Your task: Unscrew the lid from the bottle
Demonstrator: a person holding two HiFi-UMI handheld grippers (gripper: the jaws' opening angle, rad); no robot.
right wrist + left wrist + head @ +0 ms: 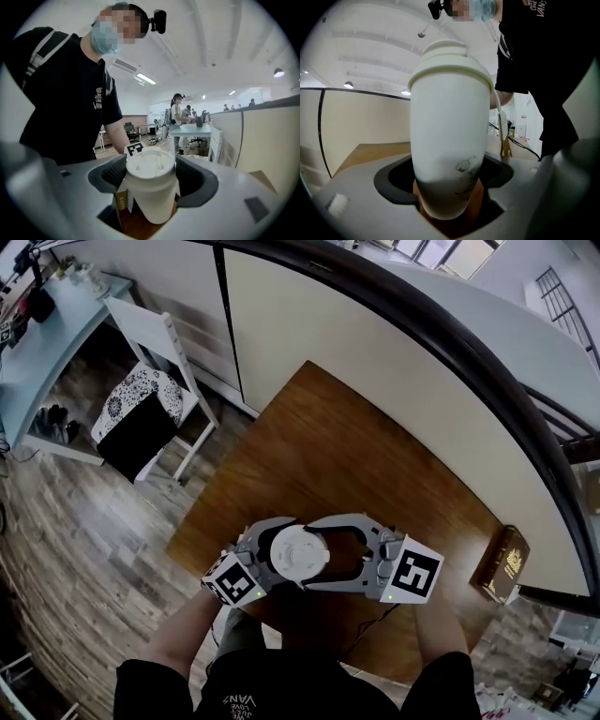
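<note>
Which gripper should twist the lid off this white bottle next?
Right, likely: the right gripper grips the lid at its sides, while the left gripper clamps the bottle lower down, steadying it.

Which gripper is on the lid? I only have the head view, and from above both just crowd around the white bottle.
Observer: The right gripper. In the right gripper view its jaws press the lid from both sides.
Operator: And the left one?
Observer: The left gripper clamps lower down, on the body of the bottle, with the lid well above its jaws.
Operator: Is the lid off yet?
Observer: No. In the left gripper view it looks seated on the bottle, with no gap.
</note>
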